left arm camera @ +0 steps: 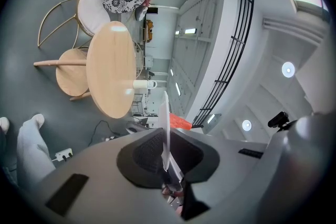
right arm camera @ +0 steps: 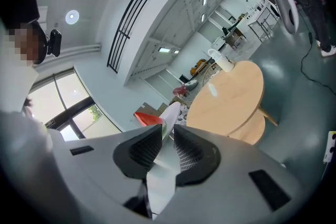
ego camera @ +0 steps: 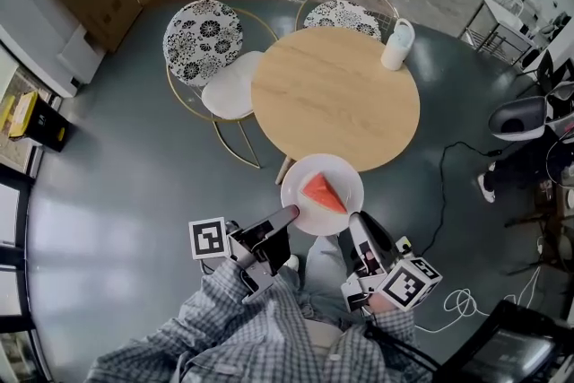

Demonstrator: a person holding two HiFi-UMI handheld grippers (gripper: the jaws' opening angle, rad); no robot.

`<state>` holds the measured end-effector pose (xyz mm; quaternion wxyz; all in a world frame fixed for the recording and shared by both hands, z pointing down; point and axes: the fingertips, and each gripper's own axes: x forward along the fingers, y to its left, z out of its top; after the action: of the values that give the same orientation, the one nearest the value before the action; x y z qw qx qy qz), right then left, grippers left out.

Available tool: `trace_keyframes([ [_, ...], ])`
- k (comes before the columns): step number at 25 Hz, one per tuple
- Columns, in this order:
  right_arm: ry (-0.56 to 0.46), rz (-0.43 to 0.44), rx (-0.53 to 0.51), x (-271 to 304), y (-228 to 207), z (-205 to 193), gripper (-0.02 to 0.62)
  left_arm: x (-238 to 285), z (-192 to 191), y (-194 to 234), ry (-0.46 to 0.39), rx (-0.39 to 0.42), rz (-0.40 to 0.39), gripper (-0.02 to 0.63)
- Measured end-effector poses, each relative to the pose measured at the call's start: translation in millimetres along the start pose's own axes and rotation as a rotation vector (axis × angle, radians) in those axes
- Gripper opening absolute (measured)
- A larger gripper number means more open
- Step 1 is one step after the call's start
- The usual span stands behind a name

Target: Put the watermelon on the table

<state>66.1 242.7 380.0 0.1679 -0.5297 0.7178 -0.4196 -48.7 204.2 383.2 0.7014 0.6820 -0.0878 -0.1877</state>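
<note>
- A grey floor carries a round wooden table, with two patterned chairs behind it and a white jug at its far rim; the rest of the tabletop is bare.
- The watermelon, a red wedge, lies on a white plate held in the air at the table's near edge, seemingly not set down.
- The left gripper is clamped on the plate's left rim and the right gripper on its right rim. Each gripper's own view shows the thin rim pinched between its pads.
- The step in hand looks like the carry, with placement yet to come.
- The next move calls for bringing the plate forward over the bare wood and keeping it level so the wedge does not slide. Then it should be lowered until it rests, and both jaws opened together.
</note>
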Motion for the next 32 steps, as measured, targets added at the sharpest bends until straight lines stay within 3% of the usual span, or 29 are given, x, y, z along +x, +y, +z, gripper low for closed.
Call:
trace_keyframes([
  [32, 0.229, 0.222, -0.067, 124.9, -54.5, 129.8, 0.077, 114.2, 94.8, 2.2, -0.332, 0.045, -0.007, 0.034],
])
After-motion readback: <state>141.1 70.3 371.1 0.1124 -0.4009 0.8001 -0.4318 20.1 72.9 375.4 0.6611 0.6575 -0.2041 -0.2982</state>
